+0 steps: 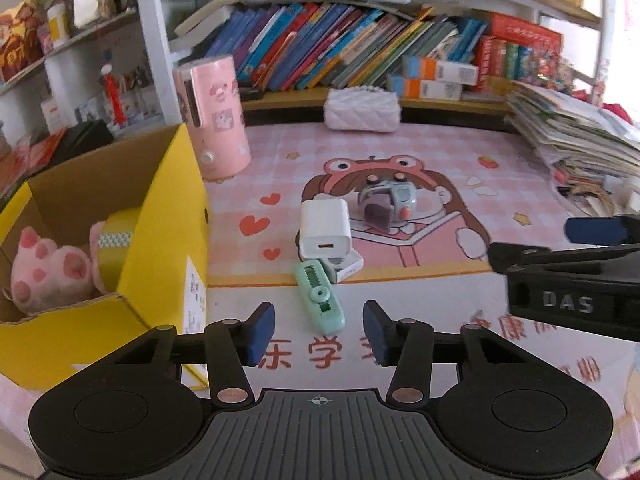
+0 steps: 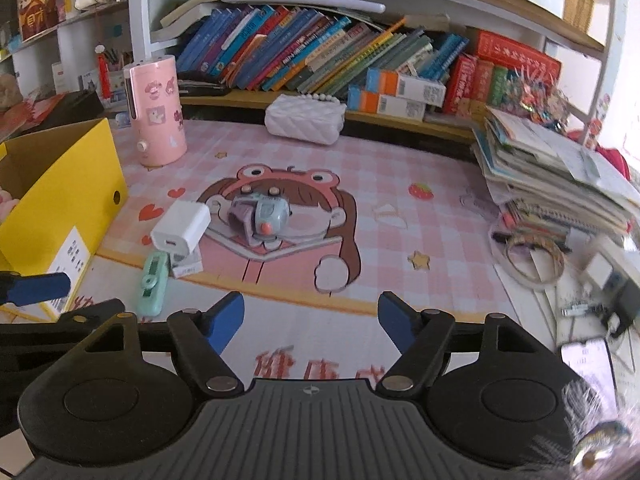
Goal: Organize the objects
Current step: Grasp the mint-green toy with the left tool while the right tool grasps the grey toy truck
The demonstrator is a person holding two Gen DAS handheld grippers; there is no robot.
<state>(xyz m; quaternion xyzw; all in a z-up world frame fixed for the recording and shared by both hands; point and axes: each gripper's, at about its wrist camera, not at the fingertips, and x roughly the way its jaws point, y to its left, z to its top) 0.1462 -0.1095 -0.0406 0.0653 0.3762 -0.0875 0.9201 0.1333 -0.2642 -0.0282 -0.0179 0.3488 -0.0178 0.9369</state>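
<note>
Left wrist view: your left gripper point(image 1: 319, 330) jaws stand narrow and empty just short of the ribbed mint plastic correction tape point(image 1: 320, 296) on the counter point(image 1: 400, 292); your right gripper point(image 2: 311, 322) gapes wider, empty.

The left gripper point(image 1: 319, 330) tilts downward, its blue pads point(image 1: 260, 334) parted with nothing between them. The right gripper point(image 2: 311, 322) sits just beside it at a similar tilt, jaws wider and likewise empty.
</note>
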